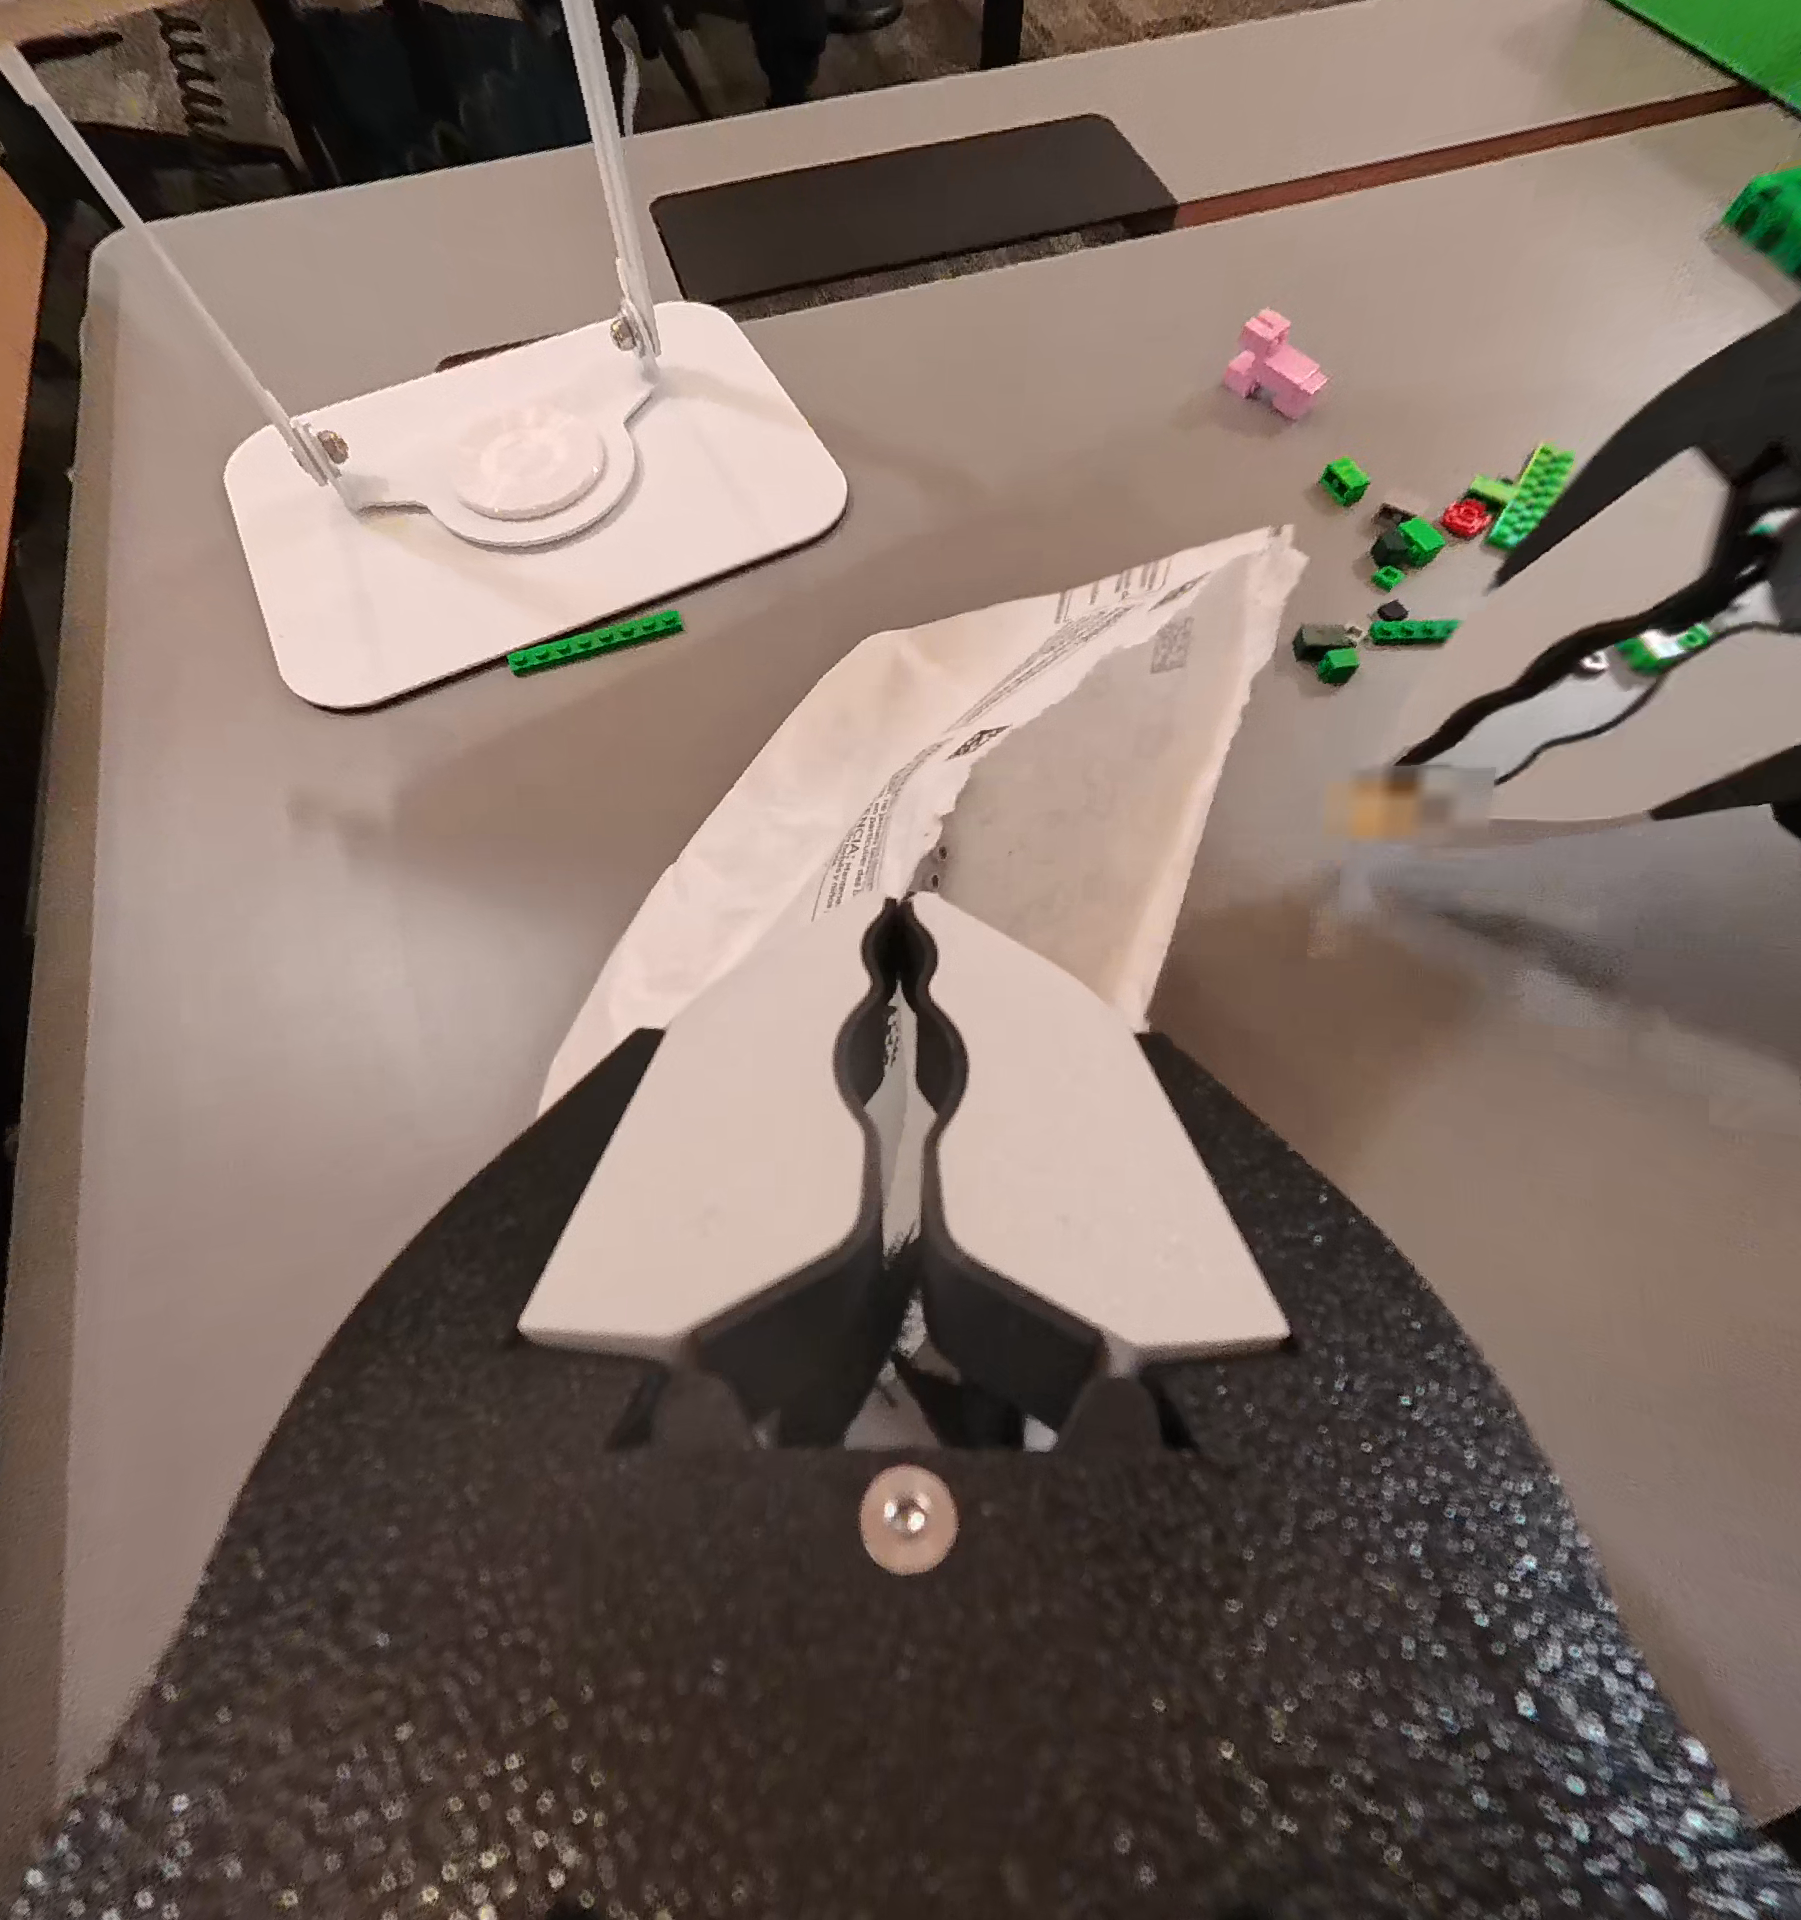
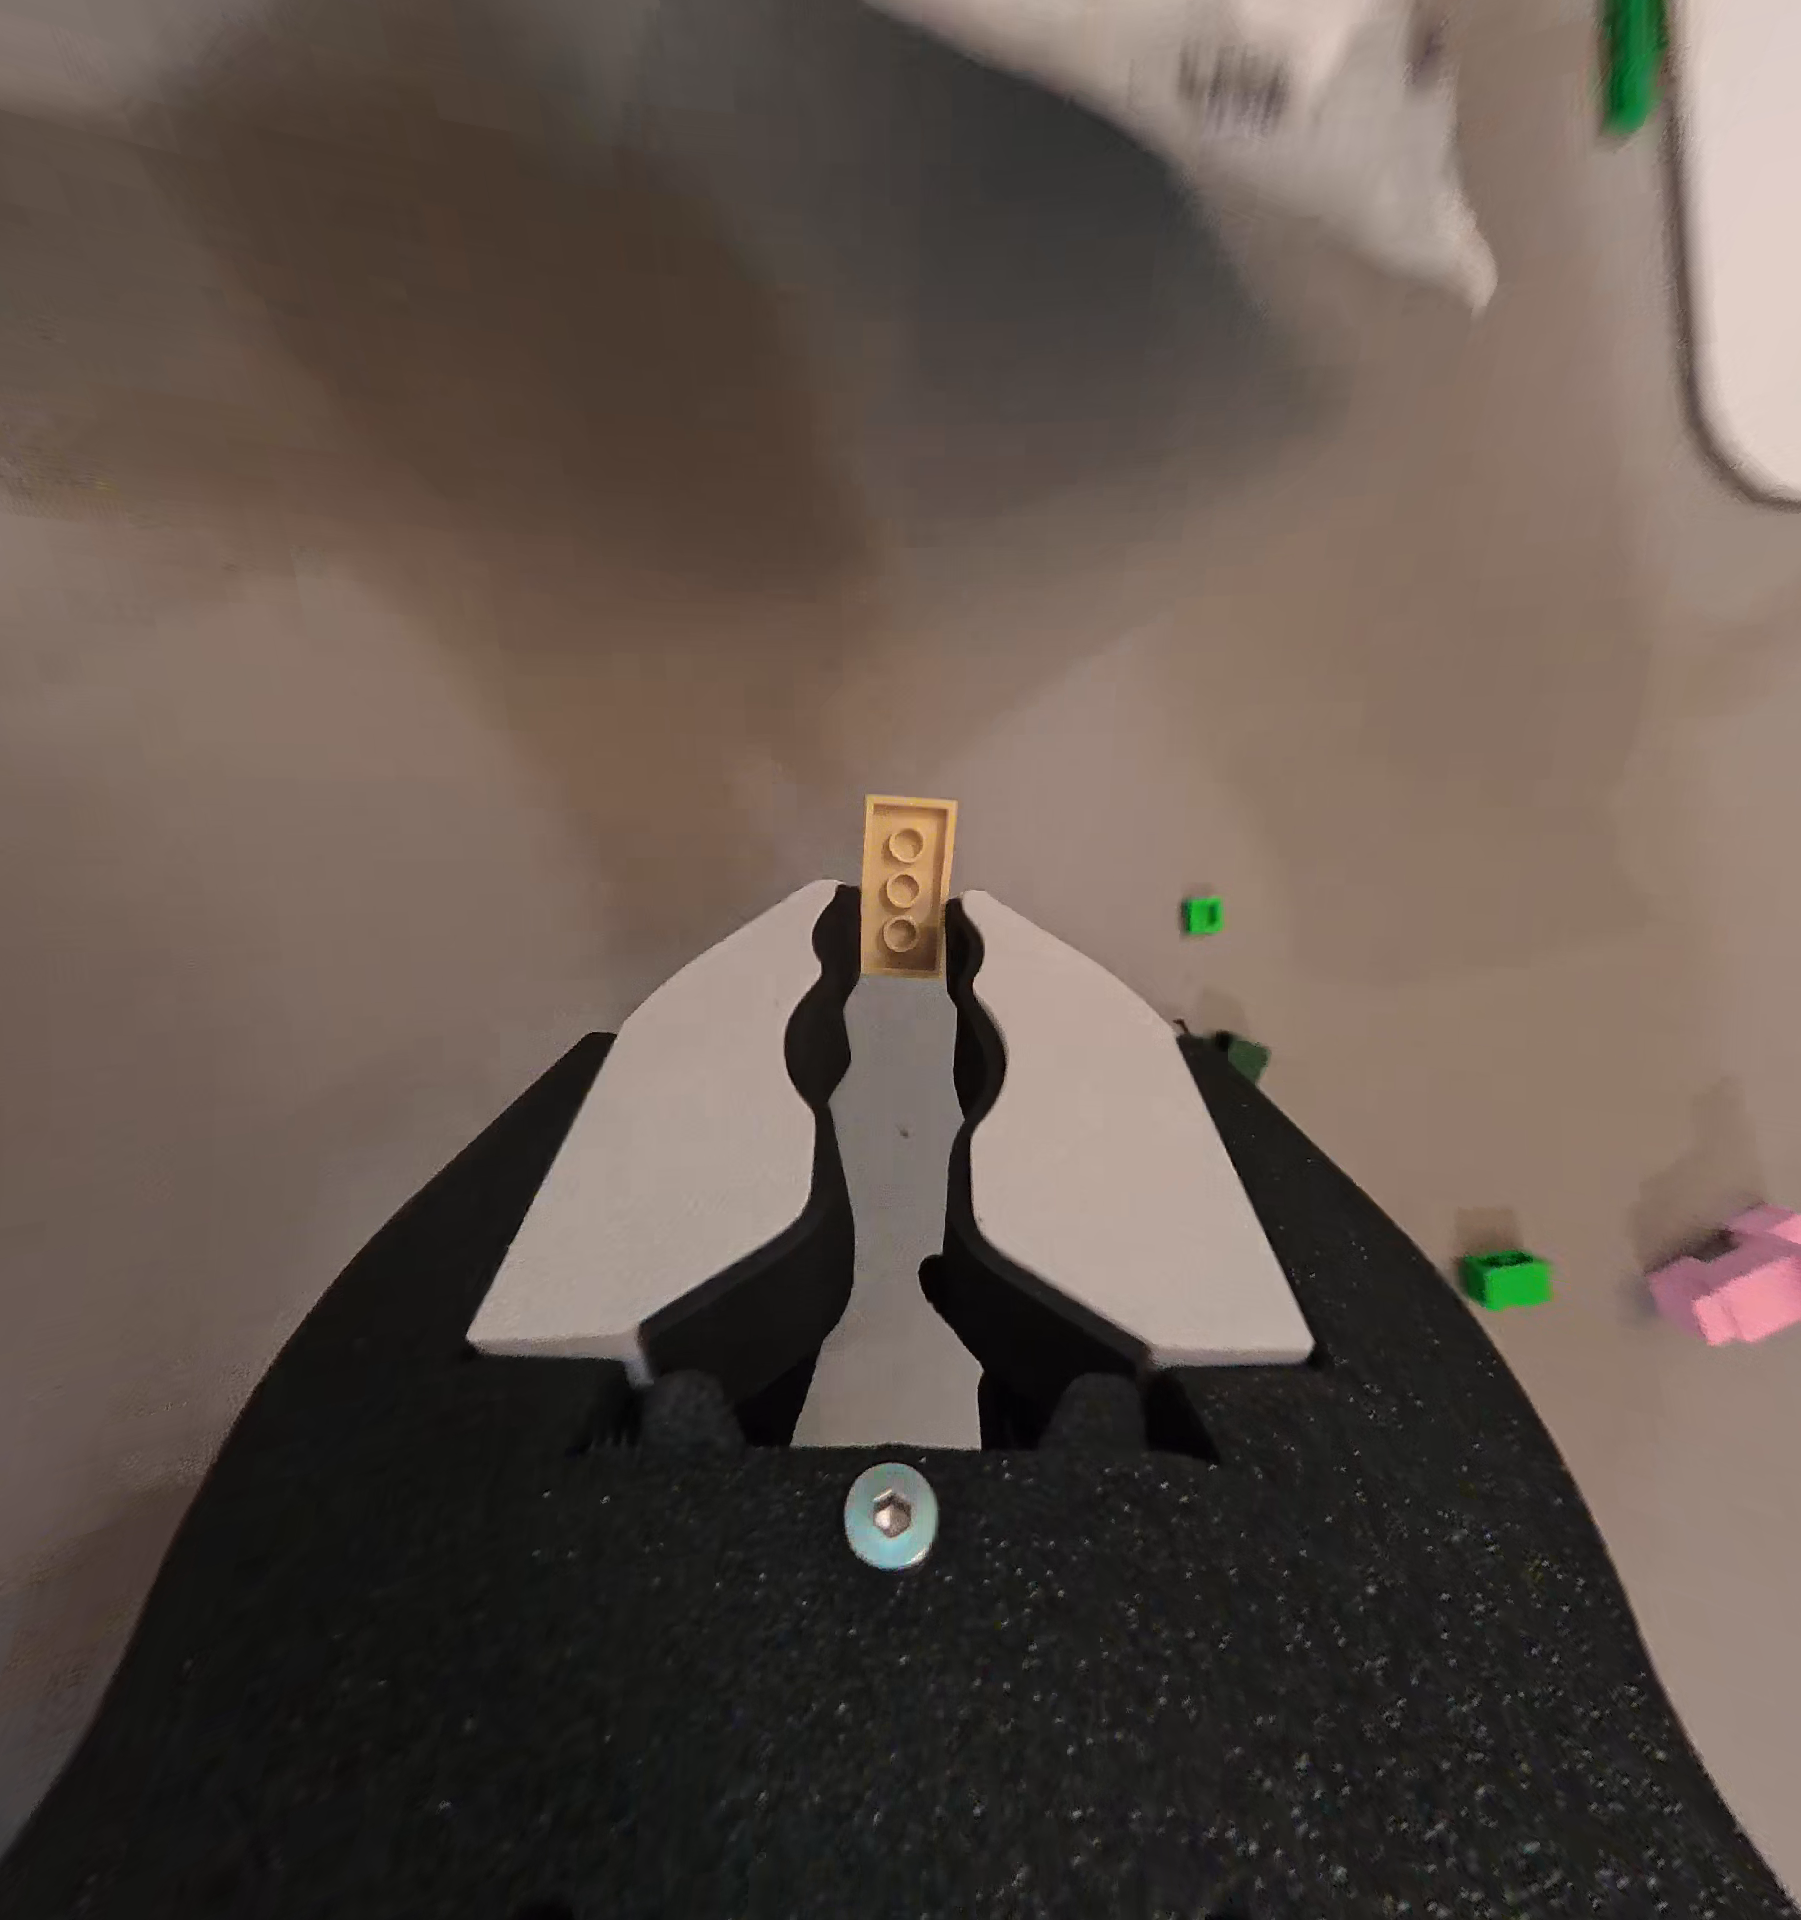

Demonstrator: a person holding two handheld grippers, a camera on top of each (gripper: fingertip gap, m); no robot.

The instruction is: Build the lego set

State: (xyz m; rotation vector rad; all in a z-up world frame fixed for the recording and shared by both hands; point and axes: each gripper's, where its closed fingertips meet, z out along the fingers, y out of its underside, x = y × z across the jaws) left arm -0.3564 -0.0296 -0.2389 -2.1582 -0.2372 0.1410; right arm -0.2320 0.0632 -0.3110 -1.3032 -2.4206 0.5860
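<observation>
My left gripper (image 1: 908,914) is shut on a torn white paper bag (image 1: 1062,769) and holds it up over the grey table (image 1: 356,935). My right gripper (image 2: 901,909) is shut on a tan plate (image 2: 908,888), underside facing the camera, held above the table. The right gripper also shows blurred at the right of the left wrist view (image 1: 1478,800). Several small green and dark bricks (image 1: 1415,561) lie loose beyond the bag. A pink brick pig (image 1: 1275,366) stands behind them; it also shows in the right wrist view (image 2: 1753,1288).
A white stand base (image 1: 532,499) with two thin white legs sits at the far left, with a long green plate (image 1: 597,644) on its front edge. A black pad (image 1: 911,203) lies at the back. A green build (image 1: 1800,223) is at the far right. The tips of one gripper are about 15 centimetres away from the tips of the other. My right gripper's tips are some 20 centimetres from the pink brick pig (image 1: 1275,366). Seen from the right wrist view (image 2: 1774,1273) as well.
</observation>
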